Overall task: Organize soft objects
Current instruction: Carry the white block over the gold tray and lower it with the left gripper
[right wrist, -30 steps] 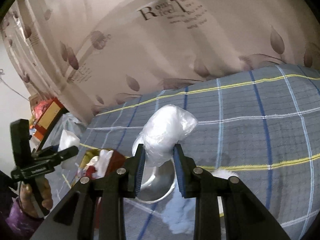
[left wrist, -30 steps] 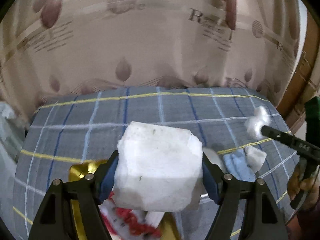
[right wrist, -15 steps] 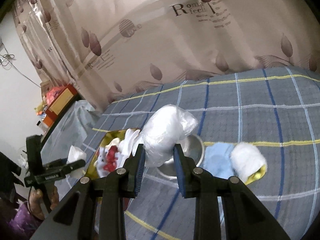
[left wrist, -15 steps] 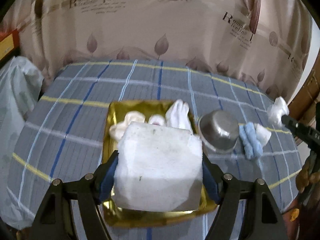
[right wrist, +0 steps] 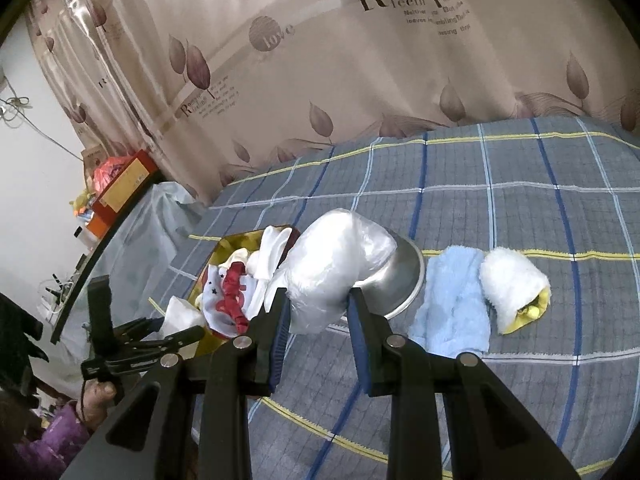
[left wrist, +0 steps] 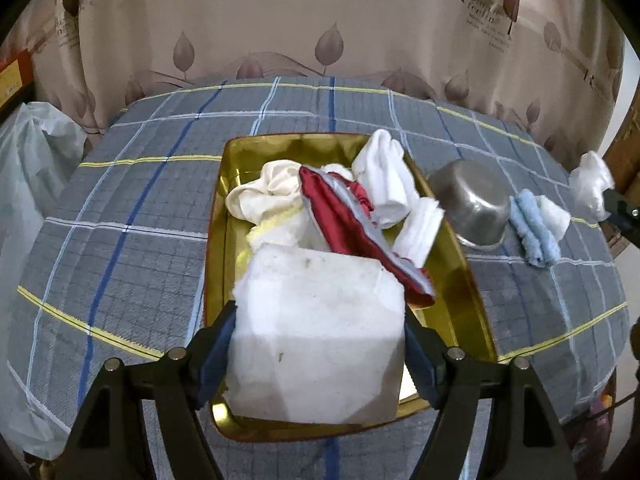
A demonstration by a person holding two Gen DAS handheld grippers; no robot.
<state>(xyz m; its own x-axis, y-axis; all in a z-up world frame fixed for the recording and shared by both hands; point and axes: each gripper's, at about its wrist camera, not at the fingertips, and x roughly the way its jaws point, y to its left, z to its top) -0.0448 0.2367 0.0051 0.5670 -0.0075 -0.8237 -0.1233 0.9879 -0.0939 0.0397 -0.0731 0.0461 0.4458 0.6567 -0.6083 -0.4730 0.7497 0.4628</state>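
Note:
My left gripper (left wrist: 319, 340) is shut on a big white foam block (left wrist: 320, 332), held over the near end of a gold tray (left wrist: 460, 292). White cloths (left wrist: 384, 176), a cream cloth (left wrist: 264, 196) and a red cloth (left wrist: 344, 220) lie piled in the tray. My right gripper (right wrist: 318, 312) is shut on a crumpled clear plastic bag (right wrist: 336, 264), above an overturned steel bowl (right wrist: 404, 284). The same bag (left wrist: 590, 184) shows at the right edge of the left wrist view. A light blue towel (right wrist: 456, 304) and a white-and-yellow roll (right wrist: 516, 284) lie right of the bowl.
Everything sits on a grey plaid bedspread (right wrist: 520, 184) with a leaf-printed curtain (left wrist: 320, 20) behind it. A translucent plastic cover (left wrist: 28, 168) hangs at the bed's left side. Boxes and clutter (right wrist: 116, 188) stand on a shelf at the far left. A hand in a purple sleeve (right wrist: 72, 412) holds the left tool.
The left gripper has swung over the gold tray and sunk toward it with the foam block. The right gripper has drifted sideways with the bag, bringing the blue towel and white roll into view.

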